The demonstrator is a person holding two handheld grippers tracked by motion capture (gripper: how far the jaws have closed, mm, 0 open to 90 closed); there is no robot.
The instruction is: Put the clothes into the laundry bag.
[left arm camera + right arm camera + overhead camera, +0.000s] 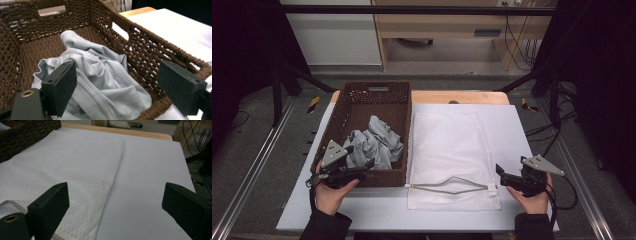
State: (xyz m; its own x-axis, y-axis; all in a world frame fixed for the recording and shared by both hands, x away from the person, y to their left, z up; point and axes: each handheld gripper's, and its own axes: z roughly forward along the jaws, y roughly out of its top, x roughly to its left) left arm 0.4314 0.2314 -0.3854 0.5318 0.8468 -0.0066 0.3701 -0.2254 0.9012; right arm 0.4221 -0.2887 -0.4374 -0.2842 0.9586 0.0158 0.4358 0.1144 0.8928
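The crumpled pale grey cloth garment (100,82) lies in the dark brown woven wicker basket (155,53), directly ahead of and just below the left gripper (120,87), whose jaws stand wide apart and empty, while the right gripper (117,212), equally spread, faces the white mesh laundry bag (70,175) well apart from it.

A: How many baskets on the surface (512,130)?
B: One brown woven basket (362,95), at about ten o'clock.
A: And cloth?
B: One grey garment (377,142), crumpled inside it. How many layers, I can't tell.
A: Bags?
B: One white mesh bag (452,145), lying flat at centre.
A: Grippers?
B: Two: the left gripper (349,167) at seven o'clock, the right gripper (512,176) at five, two fingers each.
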